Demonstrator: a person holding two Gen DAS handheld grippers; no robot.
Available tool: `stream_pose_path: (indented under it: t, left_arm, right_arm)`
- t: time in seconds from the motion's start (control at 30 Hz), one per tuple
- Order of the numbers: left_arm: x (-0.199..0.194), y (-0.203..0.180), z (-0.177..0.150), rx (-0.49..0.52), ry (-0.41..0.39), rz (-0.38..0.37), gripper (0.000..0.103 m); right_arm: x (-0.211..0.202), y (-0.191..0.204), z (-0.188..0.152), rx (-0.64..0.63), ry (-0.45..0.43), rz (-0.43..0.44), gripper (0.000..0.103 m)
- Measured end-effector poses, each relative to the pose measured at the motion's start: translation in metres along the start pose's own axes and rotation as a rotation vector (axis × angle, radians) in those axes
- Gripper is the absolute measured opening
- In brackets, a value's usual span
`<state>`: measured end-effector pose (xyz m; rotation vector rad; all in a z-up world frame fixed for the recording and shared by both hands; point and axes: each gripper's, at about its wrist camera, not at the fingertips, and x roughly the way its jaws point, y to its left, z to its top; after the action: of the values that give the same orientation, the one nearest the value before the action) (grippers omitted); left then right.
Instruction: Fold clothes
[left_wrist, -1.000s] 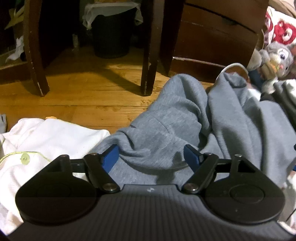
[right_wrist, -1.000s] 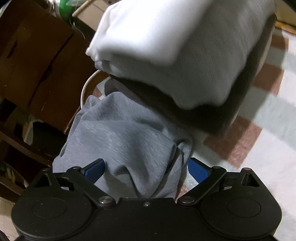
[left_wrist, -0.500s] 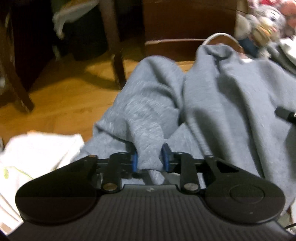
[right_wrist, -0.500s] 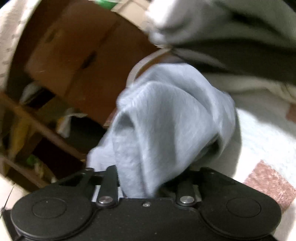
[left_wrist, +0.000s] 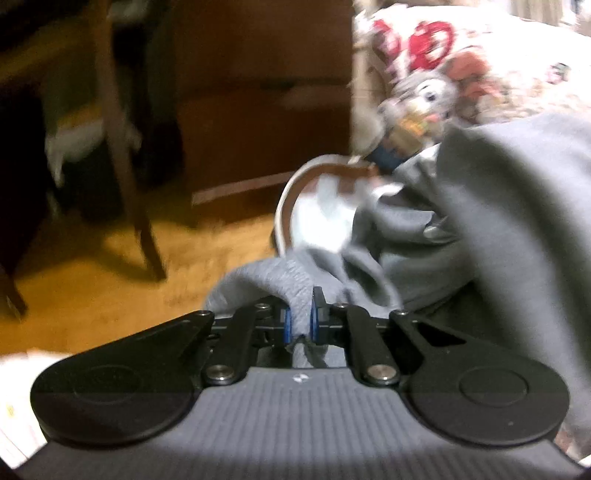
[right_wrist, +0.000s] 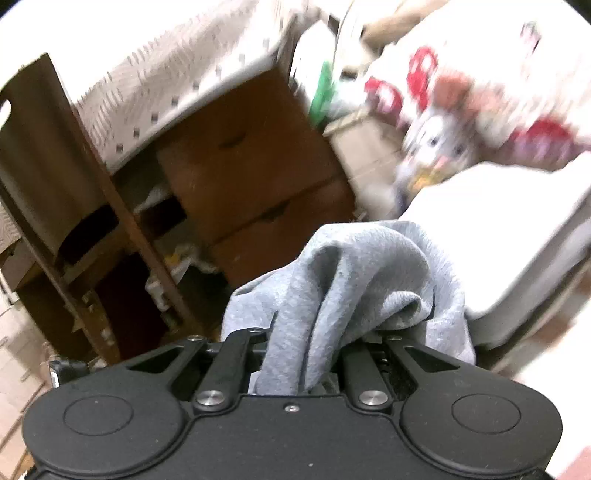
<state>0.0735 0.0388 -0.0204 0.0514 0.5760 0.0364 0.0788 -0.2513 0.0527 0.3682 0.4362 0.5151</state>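
A grey sweatshirt (left_wrist: 498, 221) hangs bunched in the left wrist view, and one fold of it (left_wrist: 280, 277) runs down between the blue pads. My left gripper (left_wrist: 300, 319) is closing on that fold, and the pads press the cloth from both sides. In the right wrist view another bunch of the same grey sweatshirt (right_wrist: 369, 266) rises out of my right gripper (right_wrist: 317, 343), whose jaws are also closing tight on it. The fabric hides the right fingertips. Both views are blurred by motion.
Below the left gripper lies a wooden floor (left_wrist: 110, 288), with a chair leg (left_wrist: 125, 166) and dark furniture (left_wrist: 258, 110) behind. A plush toy (left_wrist: 424, 99) sits at the upper right. Wooden drawers (right_wrist: 251, 173) and a white folded stack (right_wrist: 517, 240) flank the right gripper.
Both grippers went from wide open over the grey sweatshirt to clamped on its folds. Both have risen and rolled, lifting the cloth off the pile.
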Motion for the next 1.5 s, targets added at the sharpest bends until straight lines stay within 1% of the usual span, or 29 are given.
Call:
stream_pose_path:
  t: [0.03, 0.1, 0.13, 0.23, 0.3, 0.37, 0.47, 0.5, 0.53, 0.57, 0.6, 0.63, 0.7, 0.73, 0.77, 0.8, 0.87, 0.93, 0.97, 1.03, 1.07, 1.13, 1.2, 1.23, 1.33, 1.4, 1.43, 1.5]
  left_arm:
    - [-0.007, -0.011, 0.004, 0.042, -0.025, 0.012, 0.008]
    - [-0.02, -0.033, 0.011, 0.092, -0.052, 0.01, 0.008]
    - [-0.027, -0.043, 0.015, 0.094, -0.063, -0.019, 0.008]
    - [-0.055, -0.076, 0.03, 0.123, -0.129, -0.098, 0.007]
    - [-0.075, -0.104, 0.042, 0.129, -0.172, -0.162, 0.007]
    - [-0.094, -0.136, 0.05, 0.13, -0.212, -0.239, 0.006]
    - [-0.109, -0.188, 0.054, 0.12, -0.246, -0.353, 0.006]
    - [-0.107, -0.21, 0.051, 0.103, -0.231, -0.4, 0.006]
    - [-0.101, -0.234, 0.044, 0.114, -0.194, -0.45, 0.006]
    - [-0.096, -0.257, 0.038, 0.125, -0.158, -0.5, 0.006]
    - [-0.09, -0.281, 0.03, 0.142, -0.122, -0.545, 0.006]
    - [-0.082, -0.307, 0.015, 0.198, -0.095, -0.567, 0.006]
    - [-0.068, -0.35, -0.019, 0.313, -0.057, -0.601, 0.006]
    - [-0.063, -0.361, -0.036, 0.354, -0.048, -0.615, 0.006]
    - [-0.058, -0.366, -0.053, 0.378, -0.043, -0.632, 0.006]
    - [-0.054, -0.368, -0.068, 0.394, -0.052, -0.647, 0.006]
    - [-0.049, -0.361, -0.086, 0.411, -0.112, -0.665, 0.006]
    - [-0.039, -0.354, -0.09, 0.433, -0.114, -0.651, 0.006]
    - [-0.033, -0.354, -0.083, 0.401, -0.091, -0.661, 0.006]
    - [-0.022, -0.353, -0.071, 0.342, -0.051, -0.678, 0.006]
    - [-0.021, -0.356, -0.068, 0.345, -0.069, -0.665, 0.006]
    - [-0.02, -0.359, -0.065, 0.348, -0.098, -0.646, 0.006]
    - [-0.02, -0.359, -0.064, 0.348, -0.121, -0.632, 0.006]
    - [-0.023, -0.355, -0.062, 0.33, -0.122, -0.644, 0.006]
    - [-0.036, -0.341, -0.052, 0.285, -0.14, -0.674, 0.006]
    - [-0.039, -0.334, -0.044, 0.253, -0.124, -0.696, 0.006]
    - [-0.038, -0.332, -0.042, 0.247, -0.105, -0.71, 0.006]
    - [-0.036, -0.326, -0.038, 0.236, -0.067, -0.736, 0.006]
  right_arm:
    - [-0.021, -0.004, 0.005, -0.004, -0.024, -0.029, 0.013]
    - [-0.064, -0.01, 0.015, -0.01, -0.073, -0.088, 0.013]
    - [-0.088, -0.016, 0.017, -0.02, -0.094, -0.125, 0.012]
    - [-0.166, -0.04, 0.018, -0.019, -0.155, -0.229, 0.012]
    - [-0.207, -0.048, 0.021, -0.031, -0.192, -0.297, 0.012]
    - [-0.242, -0.055, 0.027, -0.05, -0.206, -0.373, 0.012]
    - [-0.299, -0.07, 0.026, -0.067, -0.234, -0.51, 0.012]
    - [-0.316, -0.076, 0.024, -0.074, -0.236, -0.555, 0.012]
    - [-0.332, -0.086, 0.022, -0.08, -0.22, -0.614, 0.012]
    - [-0.346, -0.101, 0.018, -0.057, -0.191, -0.654, 0.012]
    - [-0.357, -0.12, 0.013, -0.003, -0.163, -0.713, 0.013]
    - [-0.367, -0.144, 0.002, 0.098, -0.123, -0.788, 0.018]
    - [-0.383, -0.183, -0.039, 0.35, -0.097, -0.833, 0.019]
    - [-0.391, -0.202, -0.06, 0.478, -0.084, -0.851, 0.018]
    - [-0.39, -0.212, -0.079, 0.511, -0.07, -0.852, 0.018]
    - [-0.383, -0.218, -0.092, 0.49, -0.039, -0.897, 0.018]
    - [-0.369, -0.225, -0.111, 0.426, 0.023, -0.985, 0.016]
    - [-0.36, -0.225, -0.116, 0.329, 0.029, -0.995, 0.015]
    - [-0.36, -0.224, -0.116, 0.291, 0.028, -0.99, 0.015]
    - [-0.359, -0.221, -0.11, 0.228, 0.029, -0.991, 0.015]
    - [-0.359, -0.218, -0.104, 0.206, 0.028, -0.998, 0.015]
    - [-0.361, -0.213, -0.093, 0.164, 0.026, -1.014, 0.01]
    - [-0.374, -0.205, -0.078, 0.137, -0.012, -1.036, 0.006]
    - [-0.381, -0.202, -0.071, 0.119, -0.028, -1.058, 0.005]
    - [-0.406, -0.196, -0.051, 0.051, -0.066, -1.153, 0.005]
    - [-0.425, -0.199, -0.04, 0.015, -0.082, -1.207, 0.005]
    - [-0.433, -0.206, -0.04, 0.015, -0.08, -1.247, 0.005]
    - [-0.442, -0.225, -0.045, 0.006, -0.029, -1.37, 0.005]
